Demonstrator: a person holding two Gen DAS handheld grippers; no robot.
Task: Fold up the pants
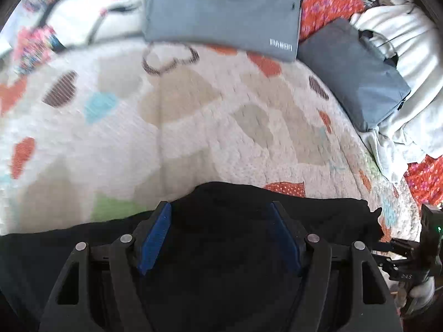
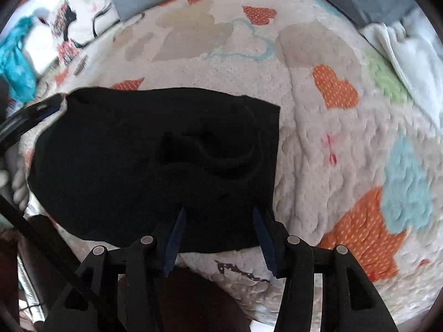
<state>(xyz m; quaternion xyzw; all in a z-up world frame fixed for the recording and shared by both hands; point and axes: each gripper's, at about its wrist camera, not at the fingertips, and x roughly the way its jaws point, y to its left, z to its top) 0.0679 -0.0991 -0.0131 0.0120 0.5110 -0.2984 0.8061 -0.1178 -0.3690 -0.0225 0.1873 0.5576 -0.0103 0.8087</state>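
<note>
The black pants (image 2: 155, 166) lie folded into a compact shape on the heart-patterned quilt (image 2: 332, 149). My right gripper (image 2: 218, 210) is open, its blue pads over the near edge of the pants, holding nothing. My left gripper (image 1: 220, 207) is open too, with the black pants (image 1: 249, 221) spread under and between its pads. The left gripper's tip also shows at the pants' far left corner in the right wrist view (image 2: 47, 108). The right gripper shows at the right edge of the left wrist view (image 1: 426, 243).
A folded grey sweatshirt (image 1: 221, 13) and a grey bag (image 1: 354, 77) lie at the far side of the quilt (image 1: 193, 116). White bedding (image 1: 409, 63) is heaped at the right. A teal cloth (image 2: 16, 58) lies at the far left.
</note>
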